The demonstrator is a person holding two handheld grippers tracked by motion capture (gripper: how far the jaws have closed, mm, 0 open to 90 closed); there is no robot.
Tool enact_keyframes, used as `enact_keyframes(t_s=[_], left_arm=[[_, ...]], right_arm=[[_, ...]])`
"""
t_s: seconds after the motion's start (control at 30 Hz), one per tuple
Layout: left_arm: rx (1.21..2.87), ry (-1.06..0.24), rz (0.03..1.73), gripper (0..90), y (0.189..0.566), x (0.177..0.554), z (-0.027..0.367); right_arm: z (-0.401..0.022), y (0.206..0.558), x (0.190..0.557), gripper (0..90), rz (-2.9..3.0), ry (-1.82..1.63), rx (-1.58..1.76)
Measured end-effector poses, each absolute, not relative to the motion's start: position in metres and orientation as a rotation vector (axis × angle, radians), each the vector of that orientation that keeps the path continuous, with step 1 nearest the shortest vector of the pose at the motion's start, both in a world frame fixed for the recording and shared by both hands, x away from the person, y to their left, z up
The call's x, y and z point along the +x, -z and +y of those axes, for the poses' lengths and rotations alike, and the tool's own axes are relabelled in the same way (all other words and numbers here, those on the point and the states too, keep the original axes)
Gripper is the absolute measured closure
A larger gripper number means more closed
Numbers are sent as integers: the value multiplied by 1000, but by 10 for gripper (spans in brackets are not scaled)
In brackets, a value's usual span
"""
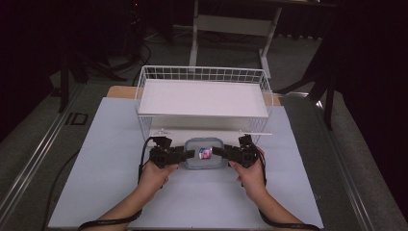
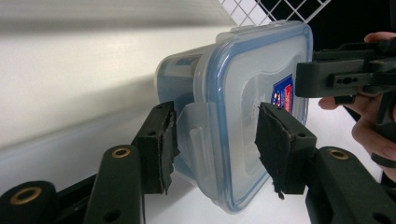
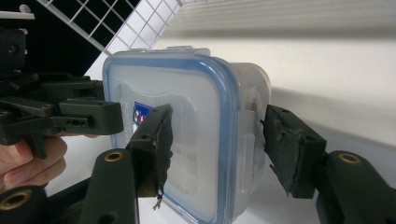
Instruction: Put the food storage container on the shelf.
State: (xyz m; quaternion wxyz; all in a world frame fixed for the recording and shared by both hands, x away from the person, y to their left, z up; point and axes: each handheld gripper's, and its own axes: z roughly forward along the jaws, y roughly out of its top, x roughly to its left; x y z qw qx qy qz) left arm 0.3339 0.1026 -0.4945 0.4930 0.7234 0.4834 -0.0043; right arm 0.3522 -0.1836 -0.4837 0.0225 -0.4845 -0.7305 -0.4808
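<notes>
A clear plastic container (image 1: 204,154) with a blue-rimmed lid and a small coloured label sits between both grippers, just in front of the wire basket. My left gripper (image 1: 190,154) grips its left end and my right gripper (image 1: 217,151) its right end. In the left gripper view the container (image 2: 247,93) stands on edge between my left gripper's (image 2: 217,126) pads, one on the lid and one by the base clip, with the right gripper (image 2: 336,77) beyond. In the right gripper view my right gripper (image 3: 217,126) clamps lid and base of the container (image 3: 187,116), and the left gripper (image 3: 88,116) shows farther off.
A white wire basket (image 1: 202,72) with a flat white shelf (image 1: 202,98) stands at the back of the pale table board (image 1: 120,168), its open front facing the container. Dark floor, a rail and stand legs surround the table.
</notes>
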Motion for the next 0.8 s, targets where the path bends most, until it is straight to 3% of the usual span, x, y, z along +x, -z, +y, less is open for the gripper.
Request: enact_keyframes(t_s=[0.53,0.8], left_arm=[[1732,-112,1155,492,499,356,98],[1699,-89,1169,491,509,371,100]], right_arm=[[-182,494,381,411,-2228,1567,-1547],[-178,499,392,412,-2231,1598,-1583]])
